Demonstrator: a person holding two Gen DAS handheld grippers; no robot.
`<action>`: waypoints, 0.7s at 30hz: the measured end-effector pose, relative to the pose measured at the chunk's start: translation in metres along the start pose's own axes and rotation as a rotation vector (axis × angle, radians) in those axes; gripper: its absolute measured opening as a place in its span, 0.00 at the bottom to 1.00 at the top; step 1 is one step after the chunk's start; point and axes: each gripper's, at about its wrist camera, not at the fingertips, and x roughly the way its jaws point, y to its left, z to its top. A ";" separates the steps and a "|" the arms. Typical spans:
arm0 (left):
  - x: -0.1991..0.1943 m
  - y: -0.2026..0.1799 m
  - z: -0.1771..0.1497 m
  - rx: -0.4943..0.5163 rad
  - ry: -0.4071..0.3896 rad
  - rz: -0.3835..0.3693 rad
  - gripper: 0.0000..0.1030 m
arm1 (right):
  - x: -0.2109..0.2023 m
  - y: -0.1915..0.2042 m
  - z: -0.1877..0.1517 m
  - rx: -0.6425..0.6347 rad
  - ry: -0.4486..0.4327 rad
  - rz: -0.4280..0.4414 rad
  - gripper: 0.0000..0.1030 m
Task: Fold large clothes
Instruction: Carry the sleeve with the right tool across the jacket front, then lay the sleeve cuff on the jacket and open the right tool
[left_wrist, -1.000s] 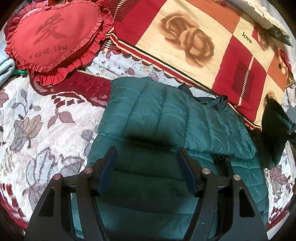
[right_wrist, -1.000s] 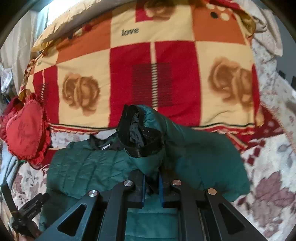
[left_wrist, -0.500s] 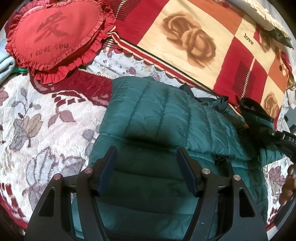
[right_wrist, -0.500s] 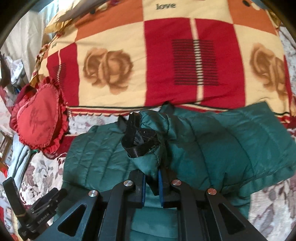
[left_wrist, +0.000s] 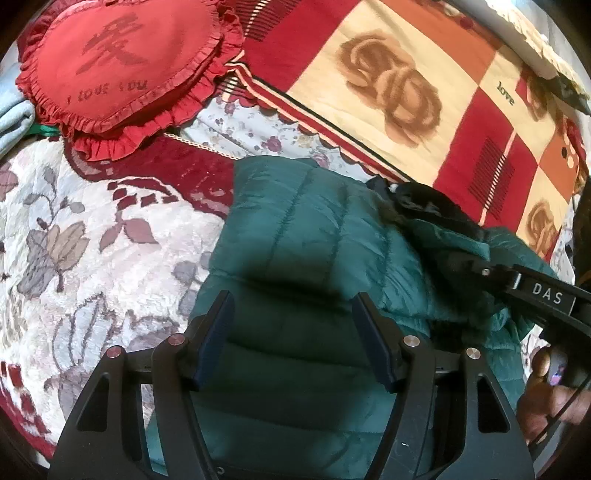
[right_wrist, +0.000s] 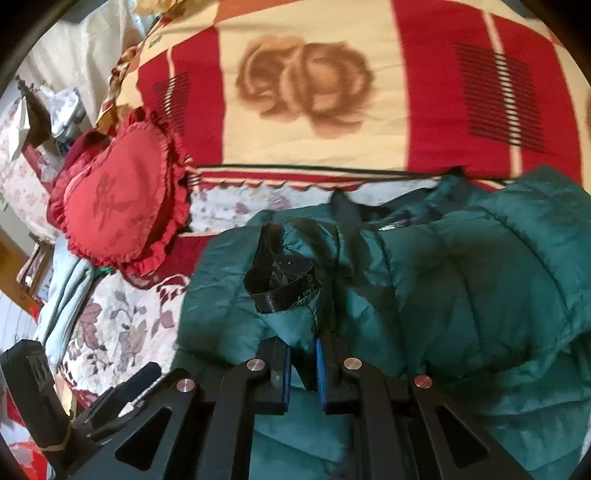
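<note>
The green padded jacket (right_wrist: 461, 288) lies across the bed (left_wrist: 92, 240), filling the centre and lower right of both views. The right tool (right_wrist: 303, 369) is clamped tight on its black-cuffed sleeve (right_wrist: 284, 284), while the left tool (left_wrist: 291, 339) hangs wide open above the jacket body, holding nothing. The slick fabric could slide from the narrow pinch, and with nothing pinning the body, the whole jacket may drag instead of folding.

Both wrist views are angled steeply down, close above the green jacket (left_wrist: 295, 236); the heart cushion (right_wrist: 118, 206) is shared at ten o'clock.
</note>
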 end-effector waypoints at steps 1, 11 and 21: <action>0.000 0.002 0.000 -0.004 0.000 0.000 0.64 | 0.003 0.004 0.000 -0.001 0.007 0.015 0.10; -0.001 0.018 0.009 -0.055 -0.008 0.003 0.64 | 0.038 0.020 -0.004 0.016 0.105 0.124 0.14; -0.003 0.017 0.011 -0.078 -0.021 -0.029 0.65 | -0.020 -0.009 -0.001 0.106 0.026 0.199 0.60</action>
